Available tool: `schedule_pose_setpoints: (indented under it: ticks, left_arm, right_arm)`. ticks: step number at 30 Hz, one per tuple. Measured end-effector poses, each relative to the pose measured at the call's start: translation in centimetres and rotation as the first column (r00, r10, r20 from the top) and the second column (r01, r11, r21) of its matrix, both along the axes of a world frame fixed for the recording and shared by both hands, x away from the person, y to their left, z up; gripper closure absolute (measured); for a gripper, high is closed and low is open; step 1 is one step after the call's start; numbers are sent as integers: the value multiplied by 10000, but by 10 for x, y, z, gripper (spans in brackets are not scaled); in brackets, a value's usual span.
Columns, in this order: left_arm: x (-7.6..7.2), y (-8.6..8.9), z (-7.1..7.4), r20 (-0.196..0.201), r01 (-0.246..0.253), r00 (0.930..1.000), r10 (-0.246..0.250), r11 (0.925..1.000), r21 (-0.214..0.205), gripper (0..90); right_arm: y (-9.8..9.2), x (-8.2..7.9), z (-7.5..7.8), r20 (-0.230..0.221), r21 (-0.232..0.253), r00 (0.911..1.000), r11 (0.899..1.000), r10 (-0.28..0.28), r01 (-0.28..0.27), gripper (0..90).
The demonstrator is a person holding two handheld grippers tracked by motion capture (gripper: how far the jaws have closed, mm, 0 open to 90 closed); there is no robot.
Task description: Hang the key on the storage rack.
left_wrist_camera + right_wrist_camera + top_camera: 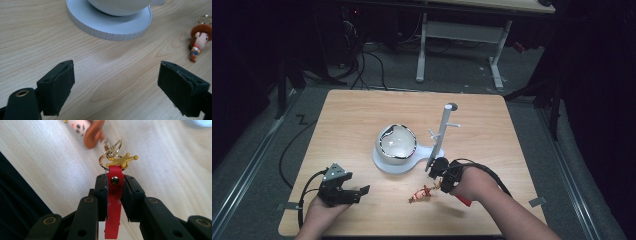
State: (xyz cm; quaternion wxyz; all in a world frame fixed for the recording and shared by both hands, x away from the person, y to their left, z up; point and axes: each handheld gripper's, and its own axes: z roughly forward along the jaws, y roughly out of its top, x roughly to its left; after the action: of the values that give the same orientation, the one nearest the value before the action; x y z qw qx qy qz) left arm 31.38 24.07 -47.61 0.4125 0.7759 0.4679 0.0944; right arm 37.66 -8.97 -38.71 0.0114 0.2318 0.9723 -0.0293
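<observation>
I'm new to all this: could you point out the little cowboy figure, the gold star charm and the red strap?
cowboy figure (pixel 198 42): left gripper view, its face.
gold star charm (pixel 123 160): right gripper view, the star's middle.
red strap (pixel 114 195): right gripper view, between the jaws.

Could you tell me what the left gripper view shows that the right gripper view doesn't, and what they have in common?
The left gripper view alone shows the round white ribbed base with a white bowl-shaped object resting on it, and its own black jaws standing wide apart with nothing between them.

The right gripper view alone shows a red leather strap with a metal snap clamped between that gripper's jaws, a gold star charm and gold key rings.

Both show the light wooden tabletop and the small cowboy figurine with a brown hat, blurred in the right gripper view.
</observation>
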Motion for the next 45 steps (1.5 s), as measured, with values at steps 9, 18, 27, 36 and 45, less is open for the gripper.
schedule_pose_setpoints:
  ticks: [9, 18, 27, 36, 45]
  left_arm:
    - [0, 2, 1, 30, -59, 10000, 59, 10000, -6, 148]
    - [0, -1, 0, 34, 57, 10000, -57, 9999, 101, 149]
    - [1, -1, 0, -18, 123, 9999, -123, 9999, 119, 151]
    - [1, -3, -1, -83, 291, 9995, -290, 9994, 194, 153]
    - [0, -3, 0, -65, 332, 9994, -331, 9993, 182, 153]
  right_arm:
    - [-6, 6, 31, 501, 363, 9985, 9991, -239, 221, 750]
    - [-17, 10, 57, 901, 620, 9942, 9966, -589, 535, 750]
    - [-40, 19, 89, 1576, 836, 9798, 9904, -1227, 1105, 750]
    - [-57, 36, 121, 2161, 1132, 9602, 9814, -1768, 1552, 750]
    - [-59, 60, 144, 2281, 1357, 9454, 9692, -2327, 2058, 750]
